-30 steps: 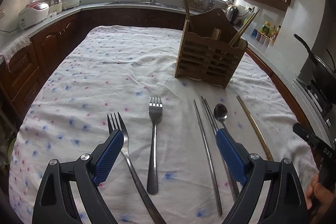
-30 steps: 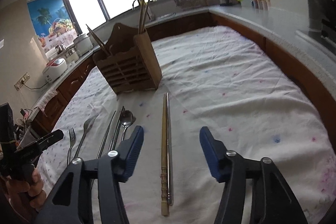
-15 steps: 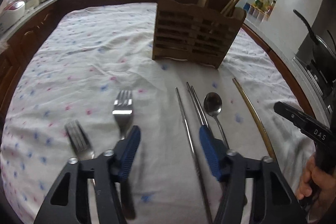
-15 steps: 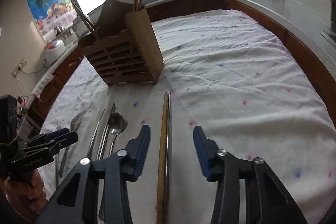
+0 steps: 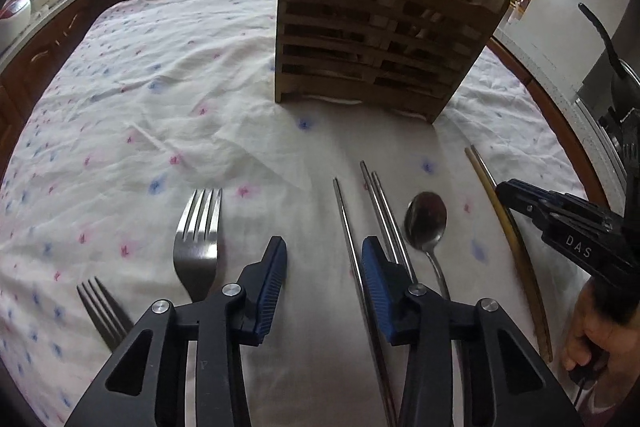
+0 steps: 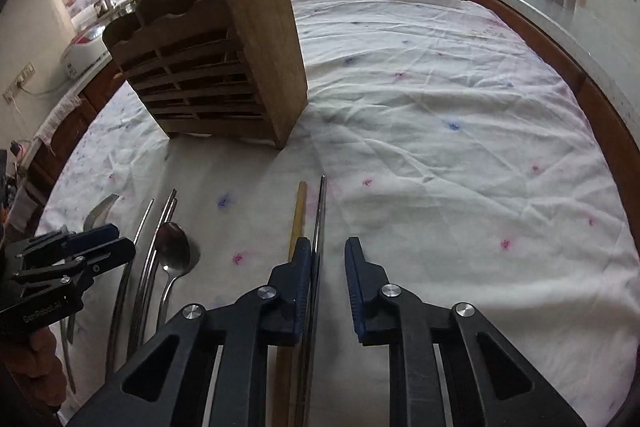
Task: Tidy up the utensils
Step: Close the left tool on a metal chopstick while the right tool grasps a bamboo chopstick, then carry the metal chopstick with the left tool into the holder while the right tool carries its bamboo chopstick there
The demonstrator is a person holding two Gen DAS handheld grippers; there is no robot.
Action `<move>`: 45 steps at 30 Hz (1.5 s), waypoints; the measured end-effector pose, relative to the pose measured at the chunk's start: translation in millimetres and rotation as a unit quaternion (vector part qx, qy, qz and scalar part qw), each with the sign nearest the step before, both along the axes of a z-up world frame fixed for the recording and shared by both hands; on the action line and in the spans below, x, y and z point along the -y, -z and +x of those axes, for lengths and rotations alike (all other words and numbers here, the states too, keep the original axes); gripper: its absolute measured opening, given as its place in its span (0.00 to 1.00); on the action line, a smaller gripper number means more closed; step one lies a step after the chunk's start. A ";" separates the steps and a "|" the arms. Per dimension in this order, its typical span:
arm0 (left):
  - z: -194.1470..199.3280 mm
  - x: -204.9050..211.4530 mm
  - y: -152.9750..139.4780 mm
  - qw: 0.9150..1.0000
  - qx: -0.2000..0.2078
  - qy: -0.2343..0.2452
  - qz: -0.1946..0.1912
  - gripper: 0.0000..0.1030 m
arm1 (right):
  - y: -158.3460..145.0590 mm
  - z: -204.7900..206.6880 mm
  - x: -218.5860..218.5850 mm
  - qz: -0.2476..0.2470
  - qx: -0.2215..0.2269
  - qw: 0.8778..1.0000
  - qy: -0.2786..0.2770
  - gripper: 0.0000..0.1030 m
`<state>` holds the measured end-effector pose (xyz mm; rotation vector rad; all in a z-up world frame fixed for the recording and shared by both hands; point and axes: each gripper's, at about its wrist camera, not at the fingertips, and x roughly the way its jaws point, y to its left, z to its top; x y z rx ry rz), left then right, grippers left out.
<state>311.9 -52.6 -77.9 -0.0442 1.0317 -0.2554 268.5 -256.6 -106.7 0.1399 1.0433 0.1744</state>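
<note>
Left tongs (image 5: 323, 283) tilt steeply down over the desk (image 5: 160, 99), jaws closing, and a single steel chopstick (image 5: 347, 227) runs between the blue pads; nothing is pinched yet. Right tongs (image 6: 328, 285) angle down the same way, jaws closing too, and the outer steel chopstick (image 6: 320, 219) runs into the gap right beside the left pad, whether touching I cannot tell, while the wooden chopstick (image 6: 297, 211) passes outside that pad. A hand (image 5: 596, 339) grips the right handle at the frame edge.

Landmark is the wooden utensil holder (image 5: 380, 35), standing upright on the flowered cloth. All loose pieces lie on the camera side of it, long axes running toward it: two forks (image 5: 198, 239) off to its left with tines toward the holder, a steel pair (image 5: 384, 211) and a spoon (image 5: 426, 223), bowl toward the holder, in front. Right of the holder the cloth is wide and bare out to the desk's wooden rim (image 6: 600, 115).
</note>
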 end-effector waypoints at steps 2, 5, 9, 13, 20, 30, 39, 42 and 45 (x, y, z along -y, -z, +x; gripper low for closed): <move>1.6 3.4 0.3 1.000 0.003 0.002 0.007 0.38 | 0.4 5.0 -0.9 0.001 -0.002 1.000 -0.002 0.17; 6.3 11.4 1.5 1.000 0.004 0.013 0.025 0.38 | 0.7 13.5 -0.2 0.004 -0.007 1.000 -0.005 0.17; 12.8 21.6 2.9 0.998 -0.002 0.028 0.052 0.37 | 1.8 23.7 -3.5 0.002 -0.010 1.000 -0.017 0.18; 16.1 34.3 4.9 0.996 -0.002 0.047 0.081 0.34 | 3.0 27.2 -7.8 -0.004 -0.006 1.000 -0.024 0.19; 11.7 52.4 5.5 0.991 0.014 0.084 0.103 0.06 | 3.1 22.7 -15.7 -0.026 0.008 0.999 -0.029 0.06; 4.1 19.8 -4.5 0.998 0.004 0.054 0.024 0.02 | -23.5 1.0 1.7 0.049 0.027 0.998 -0.004 0.05; -27.1 -14.7 -45.9 0.998 0.034 0.042 -0.044 0.02 | -65.2 -30.9 9.4 0.075 0.075 0.994 0.006 0.05; -39.7 -22.5 -62.2 0.996 0.051 0.042 -0.054 0.02 | -75.7 -40.8 11.5 0.080 0.086 0.993 0.009 0.05; -55.4 -31.2 -78.1 0.995 0.068 0.043 -0.062 0.02 | -88.7 -52.5 12.9 0.081 0.103 0.991 0.013 0.05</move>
